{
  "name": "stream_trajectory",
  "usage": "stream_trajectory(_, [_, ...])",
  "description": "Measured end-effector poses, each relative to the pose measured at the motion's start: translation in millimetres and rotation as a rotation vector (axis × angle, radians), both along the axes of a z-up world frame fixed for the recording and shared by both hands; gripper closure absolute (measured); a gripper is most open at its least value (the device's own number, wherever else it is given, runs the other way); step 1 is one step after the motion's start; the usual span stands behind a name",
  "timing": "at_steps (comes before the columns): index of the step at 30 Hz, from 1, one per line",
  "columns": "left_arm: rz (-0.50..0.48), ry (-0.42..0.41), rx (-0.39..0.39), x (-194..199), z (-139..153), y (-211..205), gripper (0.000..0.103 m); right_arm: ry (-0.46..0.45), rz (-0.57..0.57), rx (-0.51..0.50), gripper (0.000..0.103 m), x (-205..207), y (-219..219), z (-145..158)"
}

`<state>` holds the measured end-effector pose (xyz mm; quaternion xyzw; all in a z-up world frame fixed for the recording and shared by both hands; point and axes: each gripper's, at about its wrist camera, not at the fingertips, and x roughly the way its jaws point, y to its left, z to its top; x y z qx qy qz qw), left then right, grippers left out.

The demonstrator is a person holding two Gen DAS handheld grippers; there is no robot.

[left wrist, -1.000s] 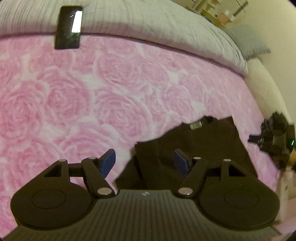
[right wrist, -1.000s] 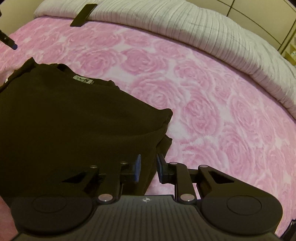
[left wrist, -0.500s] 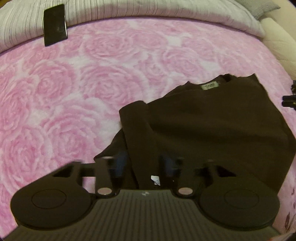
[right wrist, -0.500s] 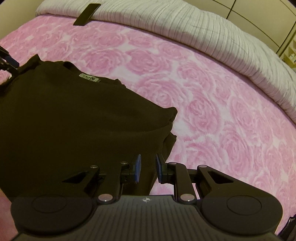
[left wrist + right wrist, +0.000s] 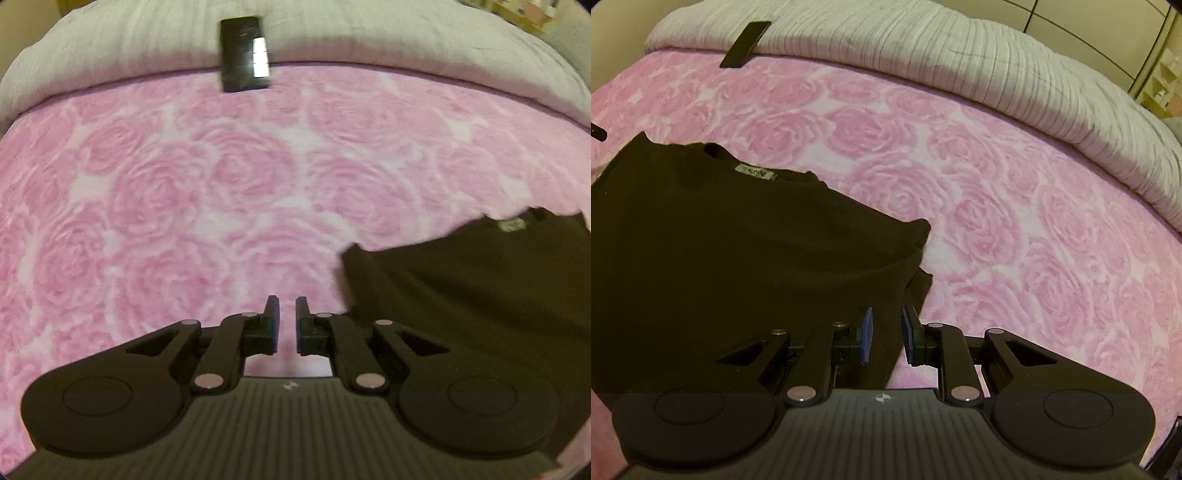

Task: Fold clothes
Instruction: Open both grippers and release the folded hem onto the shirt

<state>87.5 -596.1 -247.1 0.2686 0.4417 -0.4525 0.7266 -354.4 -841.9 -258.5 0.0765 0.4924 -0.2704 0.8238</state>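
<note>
Left wrist view: the left gripper [image 5: 287, 319] hangs over bare pink rose-patterned blanket [image 5: 184, 206], its jaws drawn in to a narrow slit with nothing between them. The black shirt [image 5: 480, 280] lies to the right of the gripper, flat on the blanket, its neck label [image 5: 511, 224] at the far edge. A folded corner of the shirt sits just beside the right-hand finger but is not caught by it. Beyond the shirt, a dark phone [image 5: 244, 53] rests where the blanket meets the grey striped duvet [image 5: 369, 40], well apart from the garment.

Right wrist view: the right gripper [image 5: 885, 334] stands over the shirt's [image 5: 738, 251] near right edge, jaws narrowly parted. Dark cloth shows in the gap, but whether the pads pinch it cannot be told. The label [image 5: 756, 172] marks the collar at the far side; the right side of the shirt shows a doubled, layered edge, so one fold looks already made. The phone [image 5: 745, 45] lies far beyond the collar on the duvet [image 5: 960, 59].

The shirt looks light, soft and limp; it should sag and bunch if lifted by one point, so hems and corners are the likeliest holds, one per gripper. The plush blanket may drag on the cloth. Nothing stands in the way near the shirt.
</note>
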Motion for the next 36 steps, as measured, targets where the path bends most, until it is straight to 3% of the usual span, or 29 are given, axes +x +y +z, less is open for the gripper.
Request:
stream_trajectory(5, [-0.150,0.018,0.014,-54.3,-6.0,-7.8,0.096,-0.010,-0.001,-0.004,0.082,3.9,4.2,-0.2])
stream_trajectory(10, [-0.211,0.079,0.015,-101.9,-15.8,-13.9,0.095,-0.008,-0.027,-0.008,0.082,3.8,6.0,4.3])
stream_trajectory(20, [-0.205,0.178,0.022,-155.0,-20.1,-5.6,0.095,-0.021,-0.181,0.095,0.083,-1.9,-4.2,6.8])
stream_trajectory(32, [-0.186,0.167,0.025,-165.4,-4.4,10.0,0.095,-0.063,-0.256,0.148,0.082,-14.9,4.7,17.6])
stream_trajectory(35, [-0.185,0.174,0.026,-169.8,-4.3,14.0,0.095,-0.064,-0.248,0.131,0.078,-16.5,11.6,21.1])
stream_trajectory(36, [-0.186,0.177,0.027,-171.9,-4.7,15.1,0.095,-0.066,-0.244,0.124,0.065,-16.5,13.9,22.1])
